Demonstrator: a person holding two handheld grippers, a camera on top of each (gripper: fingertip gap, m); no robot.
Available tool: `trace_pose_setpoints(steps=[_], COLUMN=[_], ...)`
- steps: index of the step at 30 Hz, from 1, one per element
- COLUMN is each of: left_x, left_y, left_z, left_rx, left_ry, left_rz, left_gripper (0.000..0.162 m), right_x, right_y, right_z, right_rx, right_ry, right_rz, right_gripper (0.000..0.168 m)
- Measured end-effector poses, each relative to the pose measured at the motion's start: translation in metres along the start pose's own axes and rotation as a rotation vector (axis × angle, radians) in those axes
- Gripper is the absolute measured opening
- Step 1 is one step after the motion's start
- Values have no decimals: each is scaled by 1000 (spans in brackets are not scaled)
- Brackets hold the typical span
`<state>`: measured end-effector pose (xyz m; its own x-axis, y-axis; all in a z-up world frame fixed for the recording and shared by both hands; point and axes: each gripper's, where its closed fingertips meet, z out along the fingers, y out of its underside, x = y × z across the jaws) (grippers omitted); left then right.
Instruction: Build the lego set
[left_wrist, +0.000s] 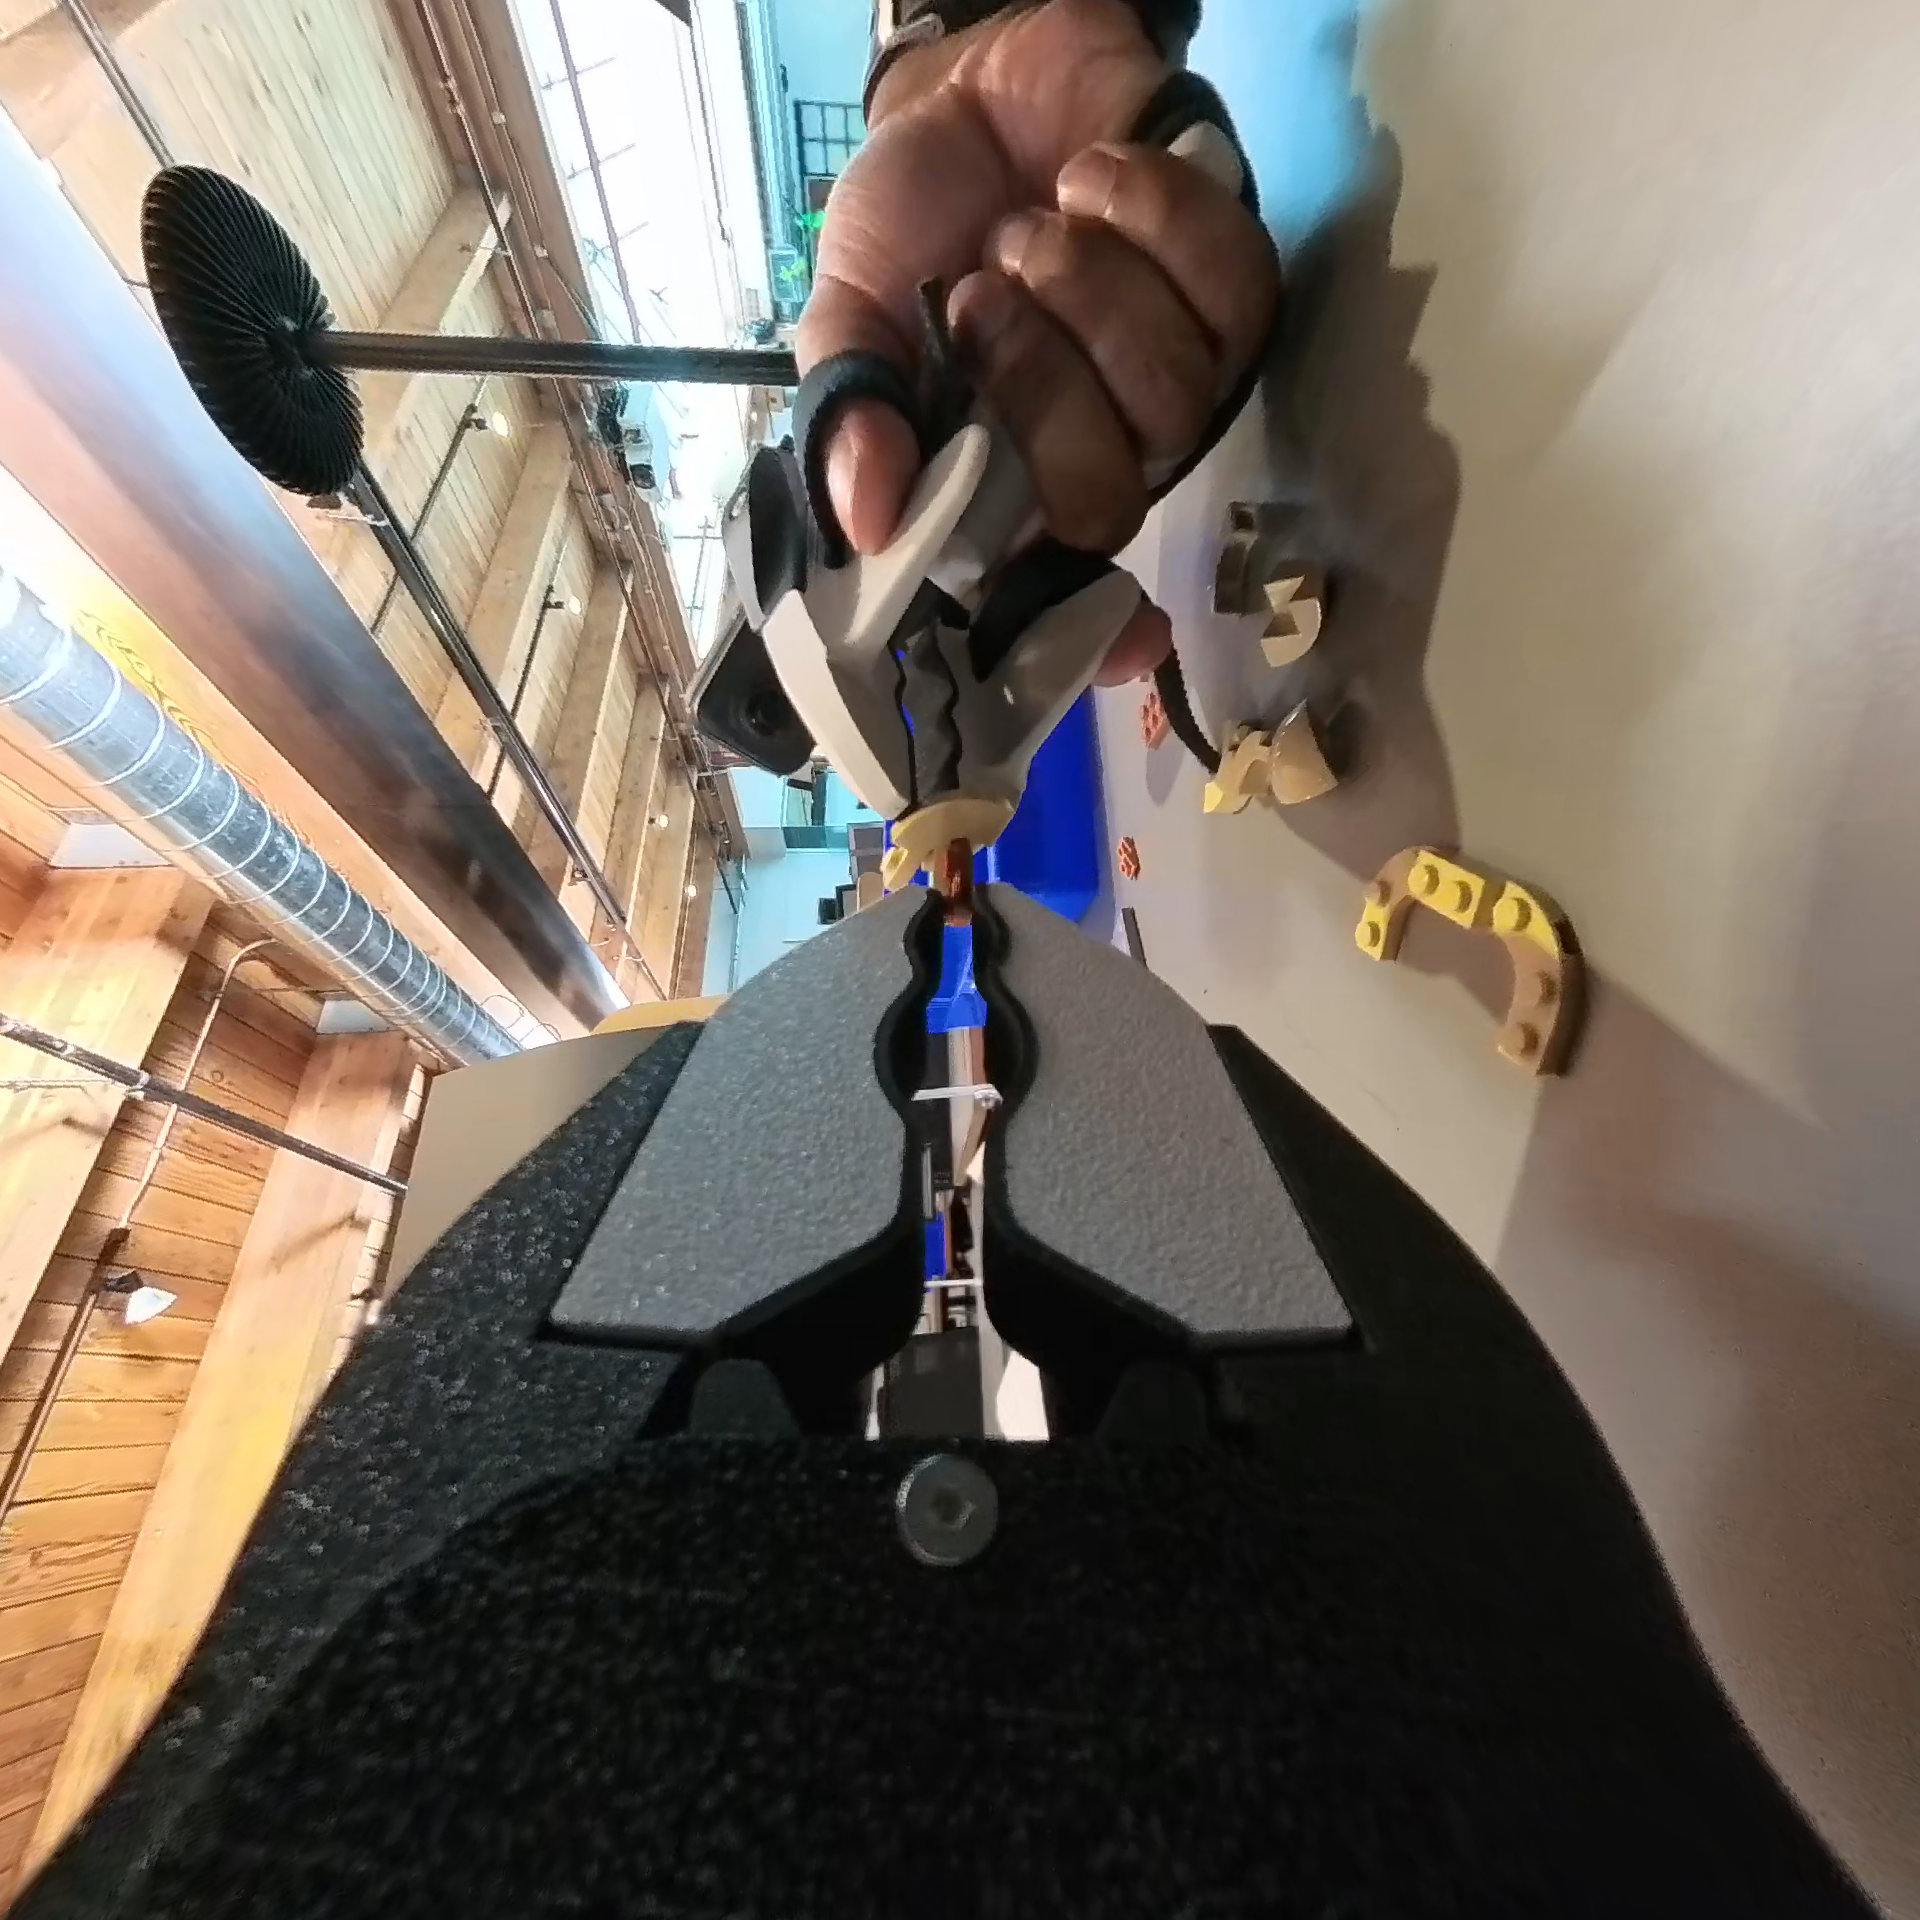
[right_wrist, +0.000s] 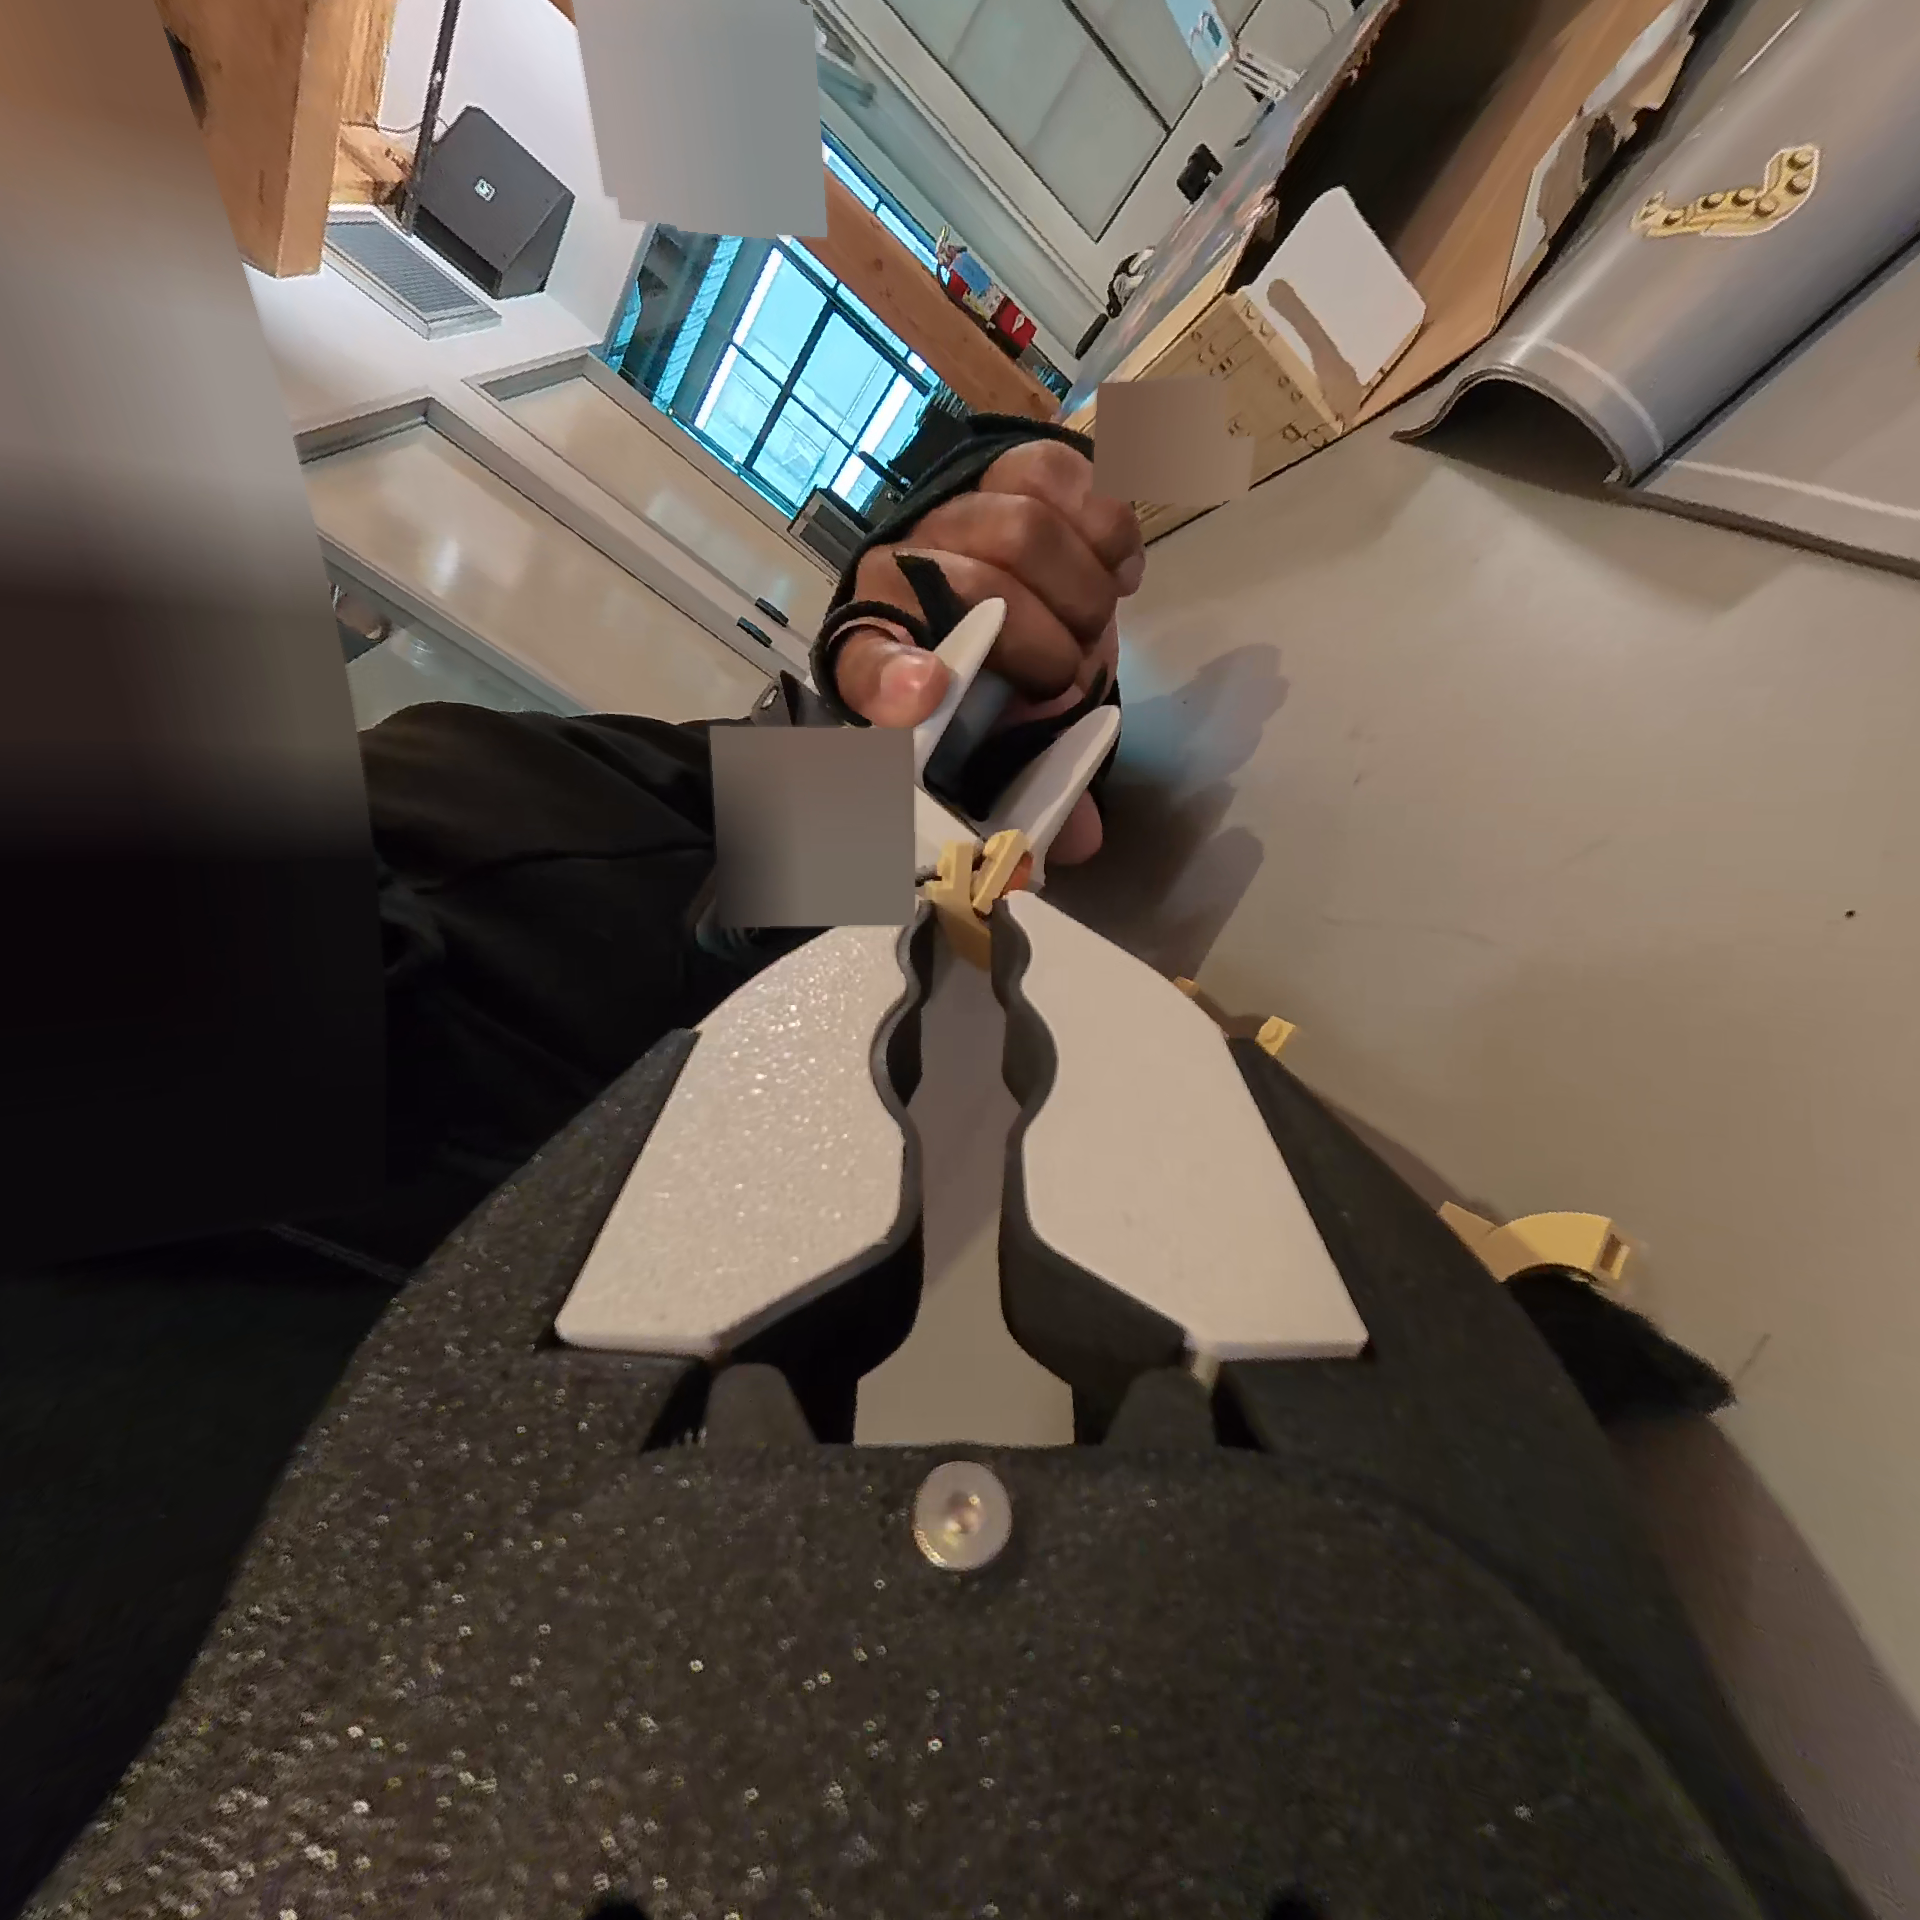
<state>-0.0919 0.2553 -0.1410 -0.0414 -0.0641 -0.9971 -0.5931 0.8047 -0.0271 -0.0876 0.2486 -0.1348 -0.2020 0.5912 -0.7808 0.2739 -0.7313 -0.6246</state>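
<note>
Surroundings: pale bench (left_wrist: 1714, 520) turned on its side in both wrist views, with loose tan bricks scattered over it.
Curved arch: a tan arch piece (left_wrist: 1475, 951) with studs showing lies flat on the bench, well apart from both claws.
Small bricks: two clusters of tan and grey pieces (left_wrist: 1273, 597) and (left_wrist: 1273, 764) sit near the right hand; tiny reddish bits (left_wrist: 1130, 858) lie between them and a blue bin (left_wrist: 1049, 831).
Booklet: an open grey booklet (right_wrist: 1714, 343) lies at the far end of the bench, by a cardboard box (right_wrist: 1475, 208).
In the way: the right hand (left_wrist: 1039, 312) and its claw fill the space straight ahead of the left claw; the bricks on the bench are off to one side, clear of both tips.
Left claw (left_wrist: 958, 914): closed down to a thin slot, pinching a small reddish-brown piece (left_wrist: 956, 883) at its very tip.
Right claw (right_wrist: 961, 925): nearly closed, tips gripping a tan brick assembly (right_wrist: 971, 883).
Task piece location: held in the air above the bench, between the two claws, which meet tip to tip.
Orientation: in the left wrist view the tan assembly (left_wrist: 935, 831) shows as a thin ring-like plate set crosswise to the left claw's fingers; the reddish-brown piece runs lengthwise along those fingers, its far end touching the plate.
Left hand (right_wrist: 987, 623): wrapped around the handle, thumb through a black strap.
</note>
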Motion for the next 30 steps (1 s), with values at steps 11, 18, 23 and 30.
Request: trace_pose_setpoints(steps=[11,18,23,30], left_x=[-1,0,-3,-7], left_y=[2,3,0,-3], left_z=[0,0,-1,-3], left_rx=[12,9,16,25], left_ry=[-7,-8,-31,-61], left_rz=[-41,-27,-6,9], left_gripper=[3,3,3,3], right_x=[0,2,4,2], right_y=[-6,-4,-2,-1], right_z=[-2,-1,-1,0], right_rx=[50,40,33,31], right_ry=[-10,-3,0,-14], right_rz=[1,36,60,69], right_gripper=[6,6,4,3])
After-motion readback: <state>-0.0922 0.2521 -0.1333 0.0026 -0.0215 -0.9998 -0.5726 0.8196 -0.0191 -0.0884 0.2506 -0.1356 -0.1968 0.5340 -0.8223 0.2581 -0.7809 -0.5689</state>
